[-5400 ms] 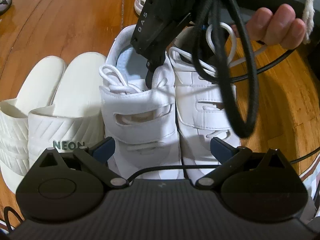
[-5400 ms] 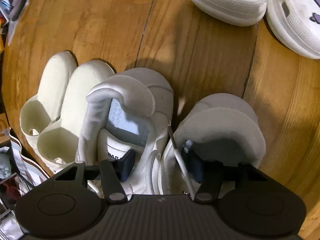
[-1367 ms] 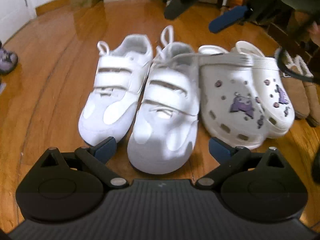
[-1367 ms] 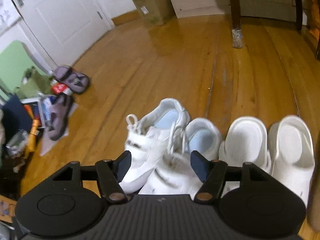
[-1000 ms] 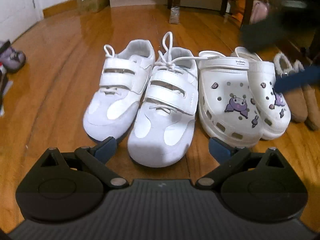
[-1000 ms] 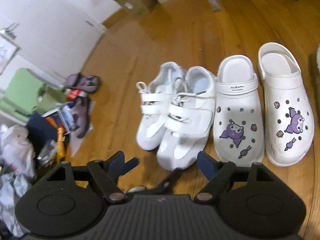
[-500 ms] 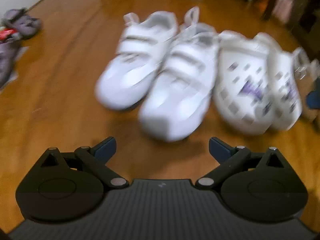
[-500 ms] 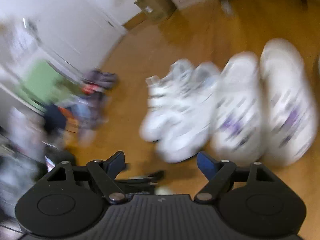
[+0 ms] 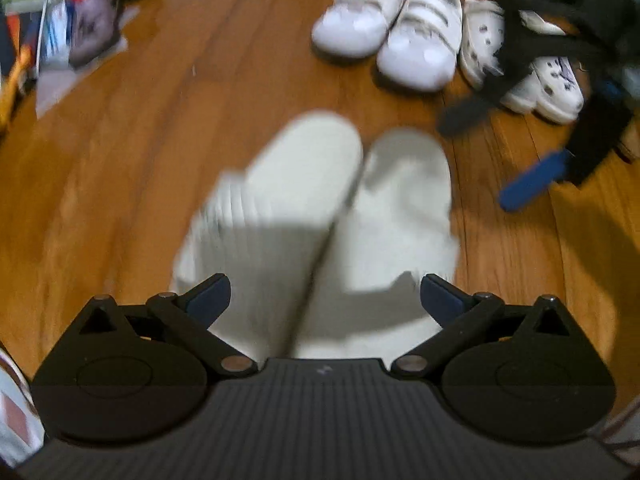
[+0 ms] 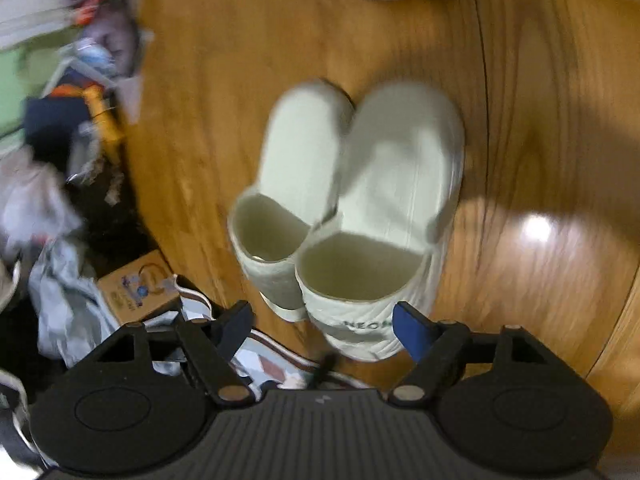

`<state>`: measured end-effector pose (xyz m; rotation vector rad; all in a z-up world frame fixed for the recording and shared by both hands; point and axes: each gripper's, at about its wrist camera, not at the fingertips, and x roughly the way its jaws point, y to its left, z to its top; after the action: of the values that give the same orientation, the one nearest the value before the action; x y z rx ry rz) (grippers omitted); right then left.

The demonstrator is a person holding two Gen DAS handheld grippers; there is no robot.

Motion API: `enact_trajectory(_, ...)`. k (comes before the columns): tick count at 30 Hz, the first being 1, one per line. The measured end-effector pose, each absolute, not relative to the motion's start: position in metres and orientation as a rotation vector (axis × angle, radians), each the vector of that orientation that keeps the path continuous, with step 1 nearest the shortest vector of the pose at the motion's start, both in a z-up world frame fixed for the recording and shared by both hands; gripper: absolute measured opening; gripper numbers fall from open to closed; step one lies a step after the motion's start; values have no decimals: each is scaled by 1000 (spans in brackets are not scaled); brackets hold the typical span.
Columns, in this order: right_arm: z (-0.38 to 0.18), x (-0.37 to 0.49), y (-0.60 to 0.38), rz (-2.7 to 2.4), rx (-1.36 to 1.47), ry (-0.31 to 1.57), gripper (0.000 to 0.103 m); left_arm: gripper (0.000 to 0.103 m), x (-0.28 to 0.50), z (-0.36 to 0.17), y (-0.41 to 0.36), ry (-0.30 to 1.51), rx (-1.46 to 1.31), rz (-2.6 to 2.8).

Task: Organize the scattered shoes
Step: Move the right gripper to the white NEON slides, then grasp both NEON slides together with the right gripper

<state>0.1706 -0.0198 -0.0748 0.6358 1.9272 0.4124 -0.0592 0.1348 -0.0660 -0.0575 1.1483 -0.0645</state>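
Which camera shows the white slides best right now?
The right wrist view: both white slides show whole, openings and strap lettering visible. The left wrist view shows them blurred, partly shadowed and cut off behind the gripper body.

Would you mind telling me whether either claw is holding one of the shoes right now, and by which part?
Nothing is held. The left claw and right claw are both open above the pair of white slides, pads clear of them.

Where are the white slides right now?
The white slides lie side by side on the wood floor, centre of both views, nearer than the white sneakers.
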Motion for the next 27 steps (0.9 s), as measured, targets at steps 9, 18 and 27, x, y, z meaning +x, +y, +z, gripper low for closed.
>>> enact_trajectory(9, -95, 180, 26, 219, 518, 1957, 80, 103, -61, -71, 134, 1134, 16, -113)
enact_trajectory(18, -95, 170, 63, 177, 369, 1985, 83, 103, -68, -75, 141, 1116, -25, -114)
enact_trajectory(27, -94, 158, 74, 177, 350, 1999, 84, 103, -69, -72, 139, 1112, 7, -119)
